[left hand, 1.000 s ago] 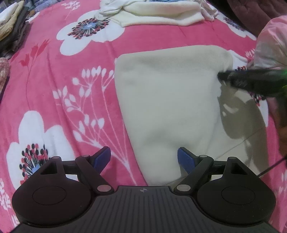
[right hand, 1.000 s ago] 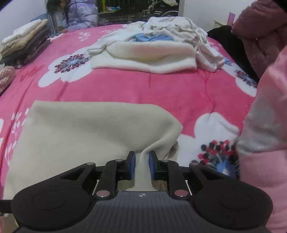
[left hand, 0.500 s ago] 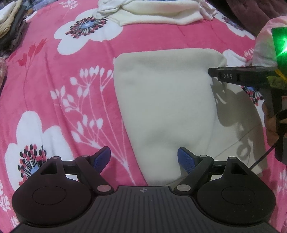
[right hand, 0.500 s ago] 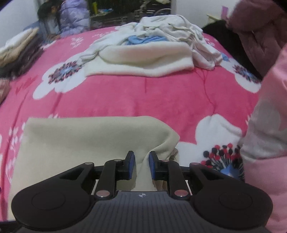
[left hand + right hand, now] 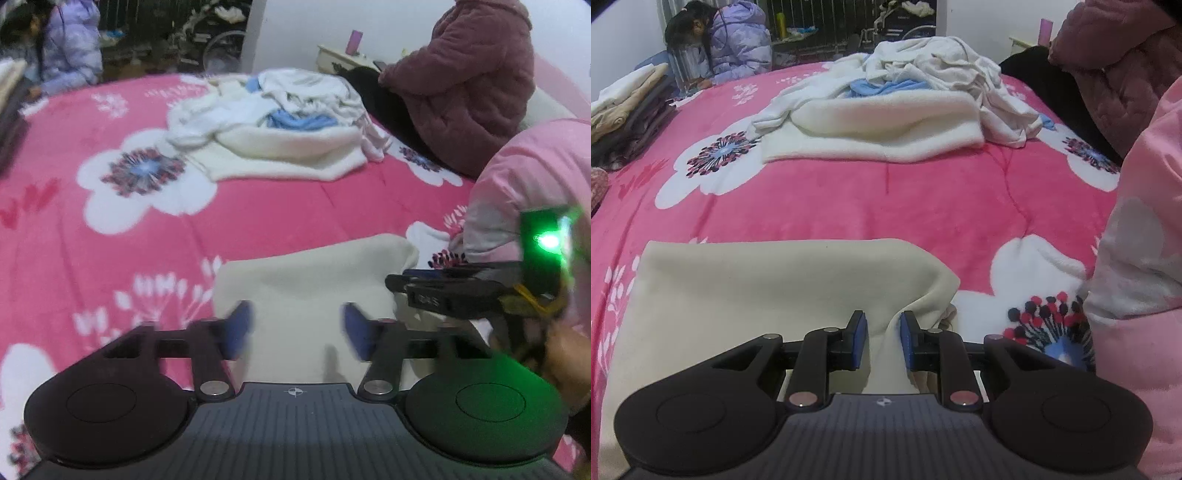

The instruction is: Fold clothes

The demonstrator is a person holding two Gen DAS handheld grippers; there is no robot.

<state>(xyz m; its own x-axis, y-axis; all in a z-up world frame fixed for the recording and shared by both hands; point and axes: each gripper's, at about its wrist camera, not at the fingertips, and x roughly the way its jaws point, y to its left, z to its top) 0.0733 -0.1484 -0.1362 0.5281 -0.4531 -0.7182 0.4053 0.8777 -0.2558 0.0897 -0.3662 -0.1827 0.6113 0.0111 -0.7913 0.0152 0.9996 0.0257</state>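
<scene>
Between the blue pads of my right tongs (image 5: 882,341) a raised ridge of the cream fleece garment (image 5: 768,295) stands pinched up; the pads sit close together and clamped on that fold near the garment's right corner. The rest of the garment lies flat on the pink flowered bed cover (image 5: 886,206), spreading away to the left of the right tongs. Just right of those tongs is a large white flower printed on the cover, and beside it a pink sleeve (image 5: 1137,295) at the frame's edge. In the left wrist view, my left tongs (image 5: 295,330) hang over the same cream garment (image 5: 314,280) with their pads blurred; the jaws have just been closing, they stand apart, and I see only the cloth lying below them, nothing gripped between them. To the right of the left tongs, the right tongs (image 5: 399,282) reach in sideways at the garment's far right corner, with a green light glowing on their body. Beyond both tongs, across a stretch of bare pink cover, sits a heap of unfolded laundry (image 5: 905,103), white and cream with a blue piece in the middle. Far left of the right tongs, a stack of folded clothes (image 5: 624,107) rests at the bed's edge. Farther still, a person in a lilac padded jacket (image 5: 738,40) bends over the far left corner, and a person in a maroon padded jacket (image 5: 472,85) sits at the far right.
</scene>
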